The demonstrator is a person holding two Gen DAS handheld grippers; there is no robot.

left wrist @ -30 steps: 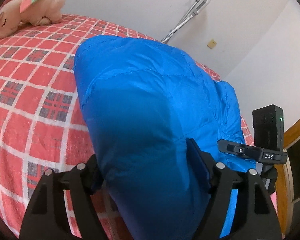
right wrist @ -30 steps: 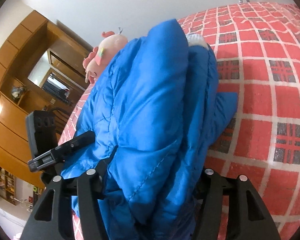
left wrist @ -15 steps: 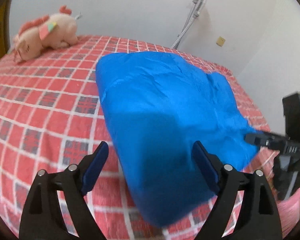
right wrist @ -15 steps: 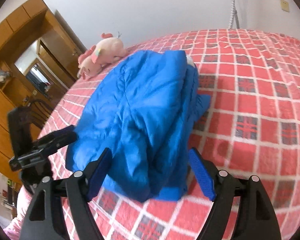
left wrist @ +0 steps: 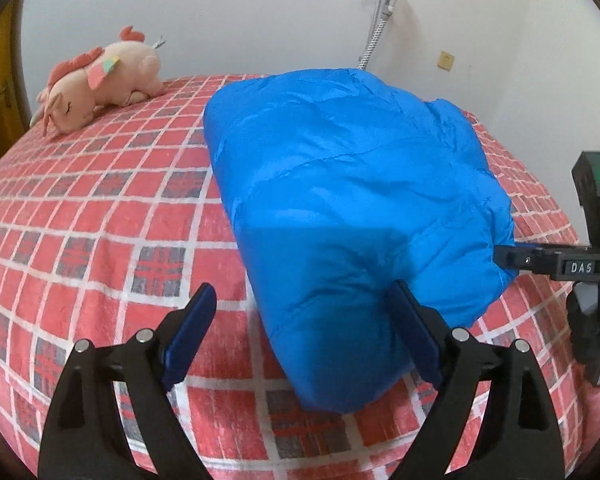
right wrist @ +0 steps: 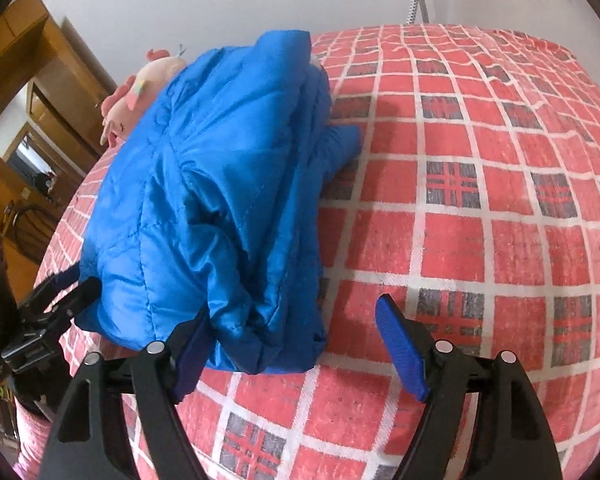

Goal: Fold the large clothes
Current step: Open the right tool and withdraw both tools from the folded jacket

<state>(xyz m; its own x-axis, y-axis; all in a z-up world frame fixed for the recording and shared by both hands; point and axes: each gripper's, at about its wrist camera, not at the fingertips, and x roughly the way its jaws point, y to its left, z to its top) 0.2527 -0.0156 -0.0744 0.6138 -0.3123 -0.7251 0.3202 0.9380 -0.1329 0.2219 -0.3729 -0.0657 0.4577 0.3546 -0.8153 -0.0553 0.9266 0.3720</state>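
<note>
A blue puffy jacket lies folded in a thick bundle on the red checked bed. My left gripper is open at the bundle's near end, which lies between its fingers without being gripped. The right gripper's body shows at the right edge. In the right wrist view the jacket shows its stacked layers. My right gripper is open at the bundle's near corner and holds nothing. The left gripper's body shows at the lower left.
A pink plush toy lies at the bed's far left, behind the jacket in the right wrist view. A white wall stands behind the bed, with a hose fitting. A wooden wardrobe stands beyond the bed's left side.
Both grippers opened and let go of the jacket, then drew back. The bundle, held up a second ago, now rests on the bed.
</note>
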